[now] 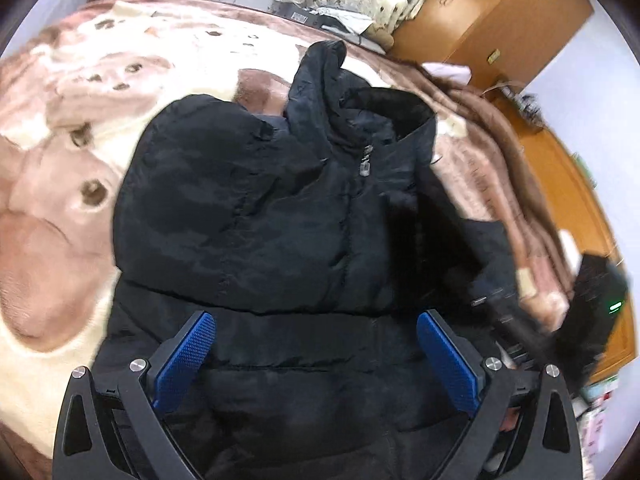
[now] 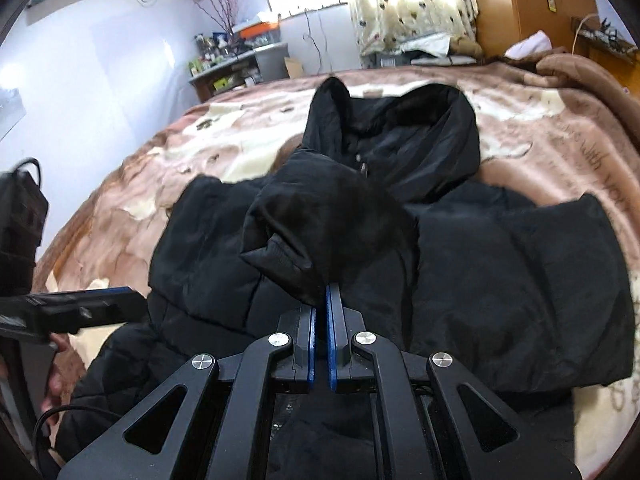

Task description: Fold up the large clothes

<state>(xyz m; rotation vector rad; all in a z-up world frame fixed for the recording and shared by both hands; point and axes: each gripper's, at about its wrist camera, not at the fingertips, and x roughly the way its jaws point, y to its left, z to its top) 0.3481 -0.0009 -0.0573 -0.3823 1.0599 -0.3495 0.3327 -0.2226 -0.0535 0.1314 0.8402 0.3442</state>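
Two grippers work over one black padded hooded jacket [image 1: 256,208] that lies spread, front up, on a brown and cream plush bed blanket [image 1: 68,184], with its hood [image 2: 420,120] at the far end. The right gripper [image 2: 321,304] has its blue-padded fingers [image 2: 332,300] closed on the cuff end of a black sleeve [image 2: 312,232], which bunches up just ahead of the tips over the jacket's chest. The left gripper [image 1: 316,344] hovers above the lower body of the jacket with its fingers [image 1: 184,356] spread wide and nothing between them.

The step in hand looks like folding the sleeve inward across the front. To do it well, the cuff should be carried flat across the chest, kept low so the puffy fabric does not balloon, and laid straight instead of crumpled before it is let go. The free left gripper could press the jacket body down so the slick shell does not slide on the blanket. The opposite sleeve [image 2: 560,264] seems already to be lying flat out to the side.
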